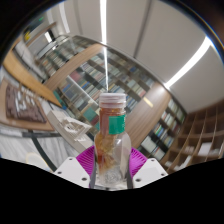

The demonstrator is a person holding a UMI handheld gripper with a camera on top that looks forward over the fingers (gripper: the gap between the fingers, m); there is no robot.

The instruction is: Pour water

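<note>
Left finger: magenta pad (pixel 88 158) pressed to the bottle's side.
Bottle: clear plastic bottle with pale cap and green label (pixel 113 135), upright between the fingers.
Right finger: pad touching the opposite side.
Gripper (pixel 112 165): clenched on the bottle.
Background: library bookshelves (pixel 85 75).

The gripper (pixel 112 170) has two pale grey fingers (pixel 76 168), each lined with a ridged magenta pad (pixel 88 158) on its inner face.

Bottle (pixel 113 135) between tool (pixel 111 160) fingers
</note>
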